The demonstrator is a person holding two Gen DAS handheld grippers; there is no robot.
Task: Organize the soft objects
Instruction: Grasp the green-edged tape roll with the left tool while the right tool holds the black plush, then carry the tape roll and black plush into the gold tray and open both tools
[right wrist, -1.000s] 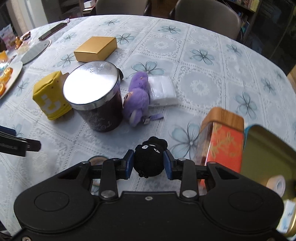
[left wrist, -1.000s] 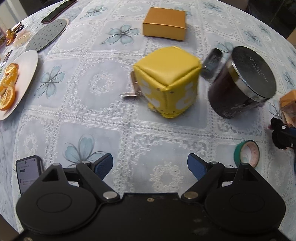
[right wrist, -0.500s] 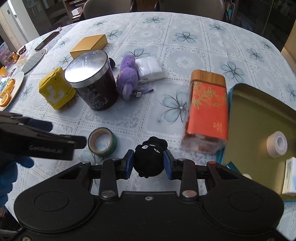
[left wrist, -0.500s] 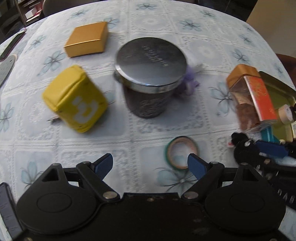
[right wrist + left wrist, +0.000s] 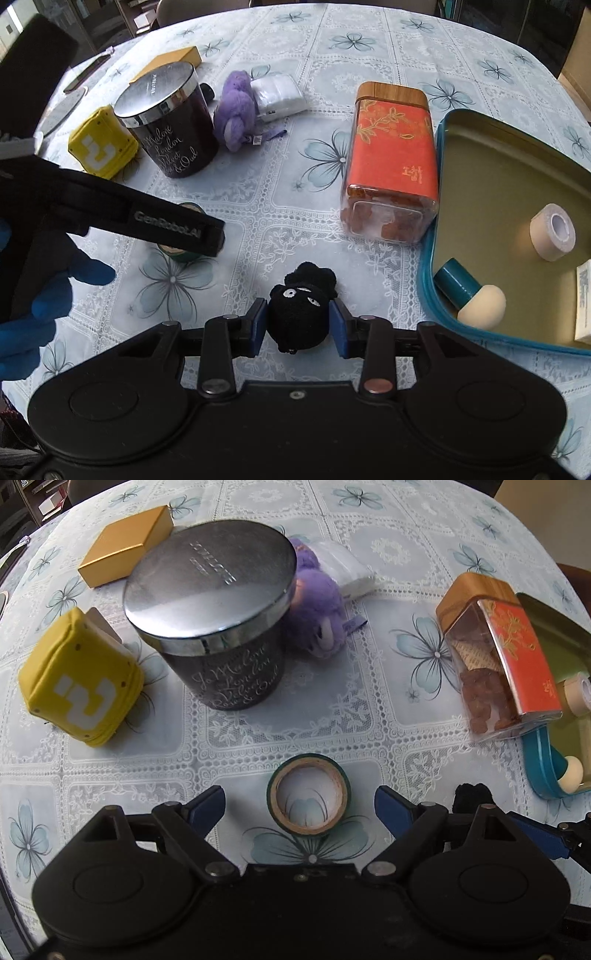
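My right gripper [image 5: 298, 326] is shut on a small black plush [image 5: 300, 314] with white eyes, held low over the tablecloth left of the teal tin [image 5: 428, 236]. The plush's top shows in the left wrist view [image 5: 472, 794]. My left gripper [image 5: 299, 806] is open and empty, with a green tape roll [image 5: 308, 794] lying between its fingers. A yellow plush cube [image 5: 81, 679] lies at the left and a purple plush [image 5: 314, 609] lies behind the dark candle jar [image 5: 218, 620]. Both show in the right wrist view: yellow cube [image 5: 101, 147], purple plush [image 5: 236, 110].
An orange-labelled snack jar [image 5: 391, 158] lies beside the open teal tin, which holds a tape roll [image 5: 552, 232], a sponge applicator [image 5: 471, 291] and a small box. A gold box [image 5: 125, 546] and a white packet [image 5: 347, 568] lie further back.
My left gripper swung right, from facing the yellow cube to over the green tape roll. My right gripper drew back toward the teal tin with the black plush still in it.
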